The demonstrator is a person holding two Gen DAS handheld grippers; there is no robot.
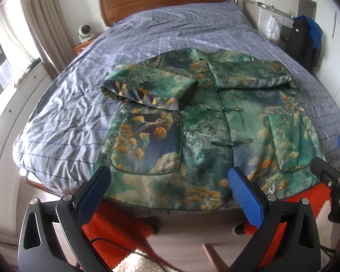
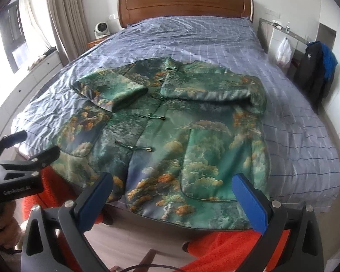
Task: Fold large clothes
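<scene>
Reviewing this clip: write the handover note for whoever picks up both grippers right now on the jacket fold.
Left gripper: open, empty, hovering off the bed's foot near the hem.
Right gripper: open, empty, likewise at the hem.
Green printed jacket lies front up, fastened, on the checked bedspread, hem toward you.
Done: left sleeve and right sleeve both folded in across the chest.
Left: fold the body, probably hem up toward the collar, then tidy.

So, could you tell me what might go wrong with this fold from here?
The jacket hem hangs over the bed edge, so it may slide off when lifted. The folded sleeves lie loose and could flop open. Both the left gripper and right gripper are open, gripping nothing.
</scene>
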